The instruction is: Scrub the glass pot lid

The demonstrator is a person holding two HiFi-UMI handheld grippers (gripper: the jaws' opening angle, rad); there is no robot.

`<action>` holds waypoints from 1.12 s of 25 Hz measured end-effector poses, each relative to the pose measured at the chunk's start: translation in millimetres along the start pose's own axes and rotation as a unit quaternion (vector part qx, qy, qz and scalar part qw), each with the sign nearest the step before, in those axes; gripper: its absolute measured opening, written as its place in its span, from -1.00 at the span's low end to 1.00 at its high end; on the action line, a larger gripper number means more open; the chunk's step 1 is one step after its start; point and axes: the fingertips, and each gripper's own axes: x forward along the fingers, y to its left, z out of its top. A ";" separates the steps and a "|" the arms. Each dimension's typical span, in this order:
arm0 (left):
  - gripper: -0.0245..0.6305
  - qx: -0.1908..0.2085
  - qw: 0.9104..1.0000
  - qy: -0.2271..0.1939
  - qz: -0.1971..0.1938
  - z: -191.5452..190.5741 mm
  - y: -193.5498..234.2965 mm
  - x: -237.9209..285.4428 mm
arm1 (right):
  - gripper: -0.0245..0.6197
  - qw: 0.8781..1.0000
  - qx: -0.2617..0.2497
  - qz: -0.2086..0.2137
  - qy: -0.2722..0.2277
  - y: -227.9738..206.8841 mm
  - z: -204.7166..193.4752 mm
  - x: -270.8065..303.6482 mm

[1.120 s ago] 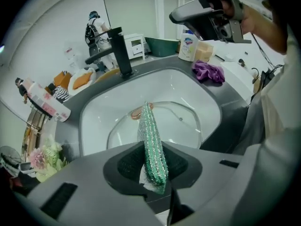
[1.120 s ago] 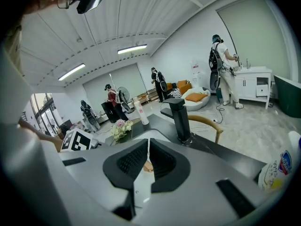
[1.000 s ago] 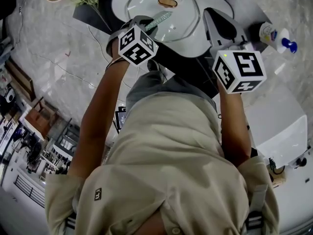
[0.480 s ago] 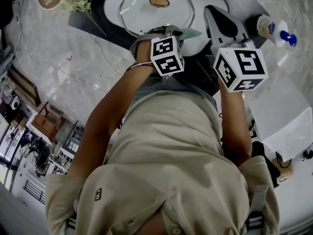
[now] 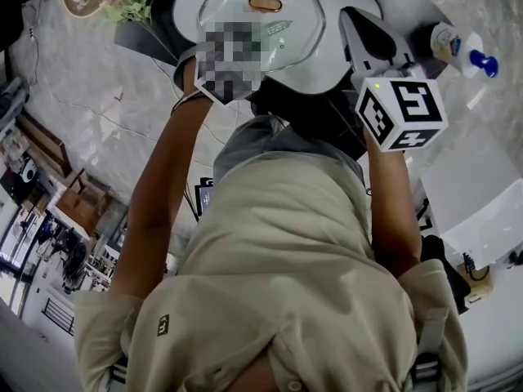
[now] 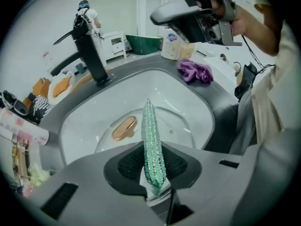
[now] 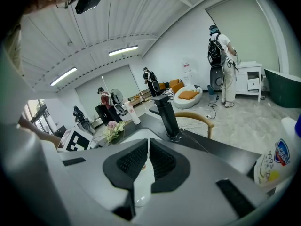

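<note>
Scrubber (image 6: 151,131), clamped in left gripper (image 6: 154,163), sat over lid (image 6: 183,126); right gripper (image 7: 144,160) closed, empty. Scrubbing looked unfinished.

Glass pot lid (image 5: 304,35), copper knob (image 5: 265,4) up, flat in sink (image 5: 327,72); green scrub pad (image 6: 153,149) edge-on over it

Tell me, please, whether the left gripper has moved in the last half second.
Yes. The left gripper swung left, off the white sink's near rim, back over the clear glass pot lid.
</note>
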 end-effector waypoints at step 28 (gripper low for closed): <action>-0.64 -0.013 0.996 0.075 0.038 -56.9 50.2 -11.0 | -0.84 1.000 -0.003 0.009 0.017 6.6 -9.9 7.9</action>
